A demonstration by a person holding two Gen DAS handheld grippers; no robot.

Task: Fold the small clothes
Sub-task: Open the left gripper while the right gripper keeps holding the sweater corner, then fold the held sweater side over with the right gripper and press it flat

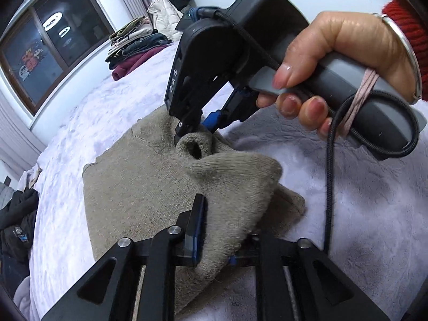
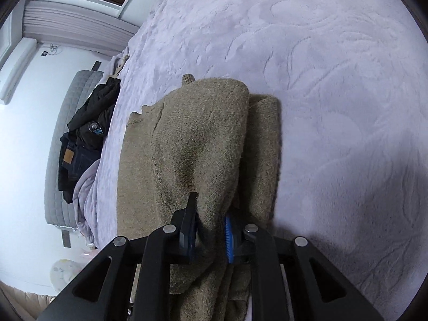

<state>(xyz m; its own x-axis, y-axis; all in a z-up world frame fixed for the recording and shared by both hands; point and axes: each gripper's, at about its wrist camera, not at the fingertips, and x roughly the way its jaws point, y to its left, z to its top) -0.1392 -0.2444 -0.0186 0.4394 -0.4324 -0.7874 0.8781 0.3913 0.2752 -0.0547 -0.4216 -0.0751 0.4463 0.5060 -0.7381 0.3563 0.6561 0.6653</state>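
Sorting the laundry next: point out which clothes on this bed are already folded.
The folded stack near the window; the beige knit garment is mid-fold, the dark clothes lie heaped.

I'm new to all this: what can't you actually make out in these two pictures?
- Left wrist view: left gripper's right finger, buried under the beige knit garment.
- Left wrist view: right gripper's tips, sunk in its folds.
- Right wrist view: the garment's near end, hidden behind the gripper frame.

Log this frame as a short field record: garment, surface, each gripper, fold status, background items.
garment: beige knit sweater, partly folded
surface: lilac plush bedspread
left gripper: shut on a sweater fold
right gripper: shut on bunched sweater edge; also seen in the left view, held by the right hand
fold status: one side lifted over the body, not laid flat
background: stack of folded clothes, dark jeans
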